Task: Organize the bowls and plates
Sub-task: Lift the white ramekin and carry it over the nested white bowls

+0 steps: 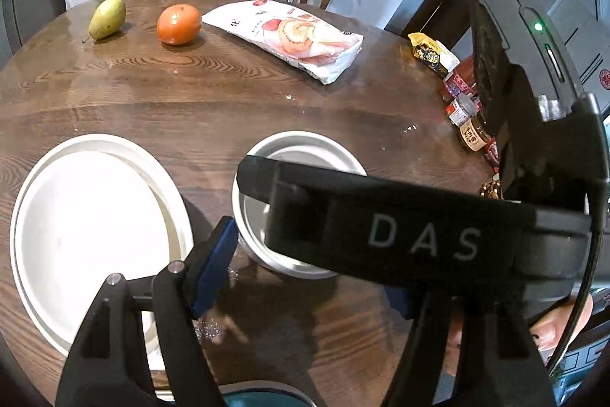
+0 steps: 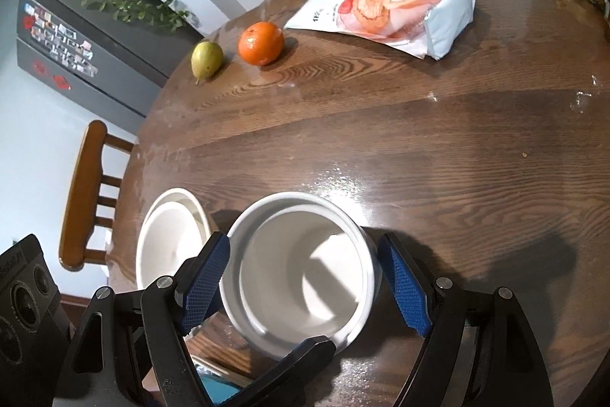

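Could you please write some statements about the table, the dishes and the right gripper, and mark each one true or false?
1. The white bowl stands between the open jaws of the right gripper. True.
2. The orange lies inside the bowl. False: it rests on the wooden table, beside the pear.
3. Stacked white plates lie next to the bowl. True.
4. The snack bag stands upright. False: it lies flat on the table.
5. The bowl holds soup. False: it looks empty.
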